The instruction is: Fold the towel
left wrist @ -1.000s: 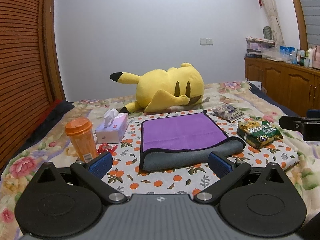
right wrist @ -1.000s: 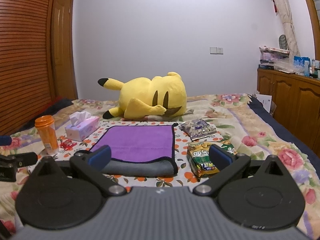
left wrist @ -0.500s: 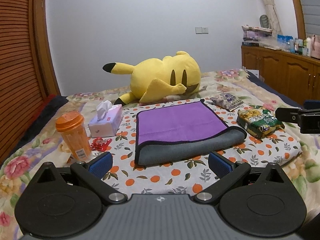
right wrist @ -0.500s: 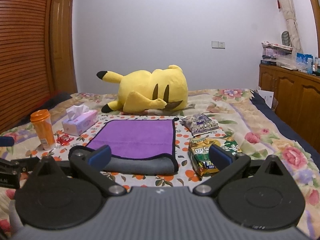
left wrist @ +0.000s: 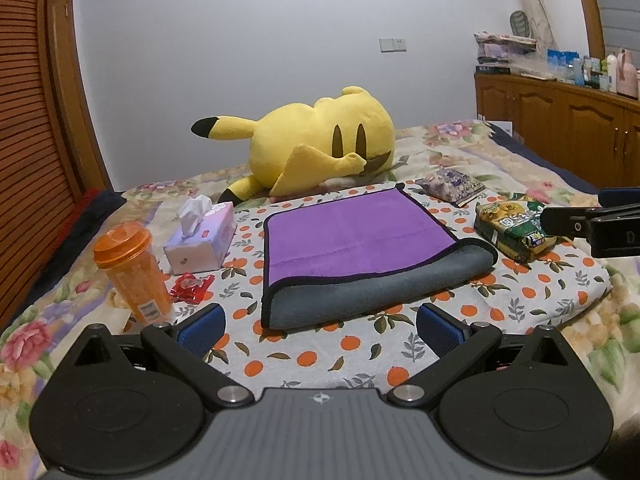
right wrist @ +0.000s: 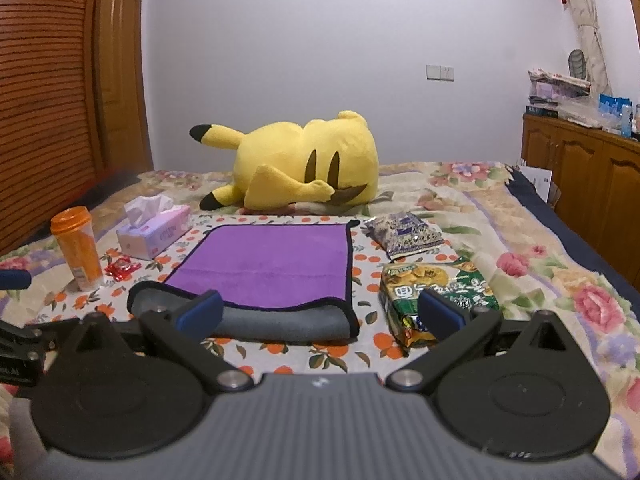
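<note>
A purple towel (left wrist: 352, 236) with a grey underside and black trim lies folded once on the orange-patterned cloth (left wrist: 360, 356) on the bed; its grey rolled fold faces me. It also shows in the right wrist view (right wrist: 272, 264). My left gripper (left wrist: 320, 326) is open and empty, just short of the towel's near fold. My right gripper (right wrist: 320, 312) is open and empty, at the towel's near right edge; it shows from the side in the left wrist view (left wrist: 592, 228).
A yellow plush (left wrist: 320, 144) lies behind the towel. An orange bottle (left wrist: 134, 272), tissue box (left wrist: 200, 236) and red wrapper (left wrist: 190, 286) lie left. Two snack bags (left wrist: 516, 228) (left wrist: 452, 184) lie right. Wooden cabinets (left wrist: 560, 128) stand far right.
Both grippers have moved forward and lowered slightly toward the towel's near fold; both stayed open. The towel has not moved.
</note>
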The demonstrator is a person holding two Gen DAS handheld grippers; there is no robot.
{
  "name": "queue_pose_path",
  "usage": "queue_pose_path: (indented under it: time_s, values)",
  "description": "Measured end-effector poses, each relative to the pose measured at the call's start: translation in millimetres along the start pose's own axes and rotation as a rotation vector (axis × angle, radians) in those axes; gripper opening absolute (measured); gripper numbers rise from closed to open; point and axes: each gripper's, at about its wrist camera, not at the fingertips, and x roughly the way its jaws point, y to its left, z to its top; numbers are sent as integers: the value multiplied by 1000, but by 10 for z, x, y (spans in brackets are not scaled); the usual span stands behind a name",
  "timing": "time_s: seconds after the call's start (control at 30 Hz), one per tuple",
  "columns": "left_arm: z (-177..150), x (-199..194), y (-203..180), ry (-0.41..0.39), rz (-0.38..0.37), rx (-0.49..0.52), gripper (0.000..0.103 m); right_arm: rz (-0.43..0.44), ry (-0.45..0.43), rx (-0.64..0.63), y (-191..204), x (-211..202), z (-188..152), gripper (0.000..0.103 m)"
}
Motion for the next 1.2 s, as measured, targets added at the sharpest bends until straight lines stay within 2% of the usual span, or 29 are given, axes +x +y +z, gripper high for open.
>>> queue_pose_path:
  time_s: [0.63, 1.2]
  values:
    - [124, 316, 125, 35, -16, -31, 103, 18, 46, -26, 69, 326, 66, 103]
    - [162, 737, 284, 99, -39, -58, 101, 50, 101, -28, 67, 704, 100, 103]
